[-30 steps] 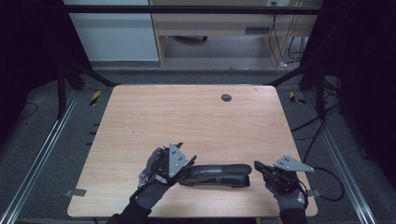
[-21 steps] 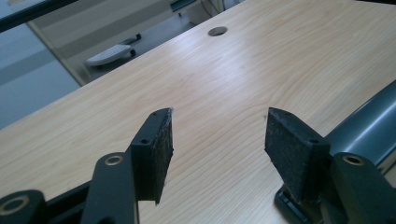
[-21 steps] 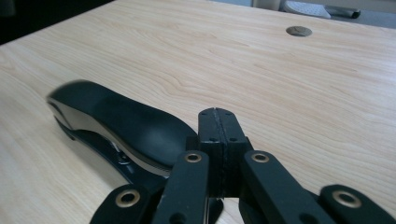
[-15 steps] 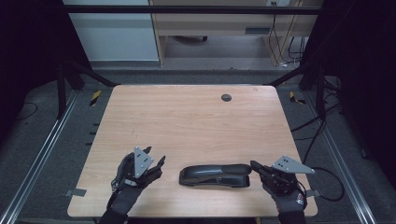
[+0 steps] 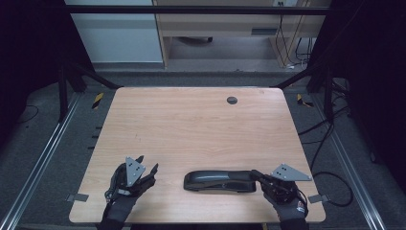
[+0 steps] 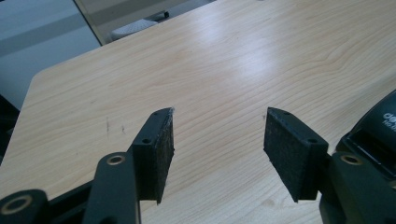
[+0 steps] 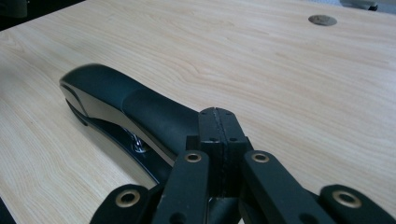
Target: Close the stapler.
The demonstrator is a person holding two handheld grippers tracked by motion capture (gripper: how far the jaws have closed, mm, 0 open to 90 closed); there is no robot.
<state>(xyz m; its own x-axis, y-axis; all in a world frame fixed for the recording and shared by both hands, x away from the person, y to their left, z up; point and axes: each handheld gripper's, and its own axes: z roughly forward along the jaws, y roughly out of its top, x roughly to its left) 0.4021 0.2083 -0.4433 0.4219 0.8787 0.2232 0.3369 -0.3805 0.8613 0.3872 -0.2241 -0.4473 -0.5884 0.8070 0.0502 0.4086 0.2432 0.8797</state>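
From the high view I see a light wooden table (image 5: 191, 129) with a black stapler (image 5: 220, 181) lying lengthwise near its lower edge, right of centre in the frame. My left gripper (image 5: 146, 165) sits at the lower left of the frame, well apart from the stapler, held in a gloved hand (image 5: 122, 203). In the left gripper view its jaws stand wide apart with bare wood between them, grasping nothing; the pads (image 6: 163, 144) face each other across the gap, and a corner of the stapler (image 6: 380, 126) enters at the right edge of that frame. My right gripper (image 5: 256, 175) is at the lower right of the high view, its tips touching the stapler's right end. In the right gripper view (image 7: 219, 116) its jaws are pressed flat together with nothing between them, resting against the rear of the stapler (image 7: 126, 112), whose body runs toward the upper left of that frame. A small dark round disc (image 5: 231, 100) lies near the table's far edge, in the upper centre of the high view, well apart from everything else.
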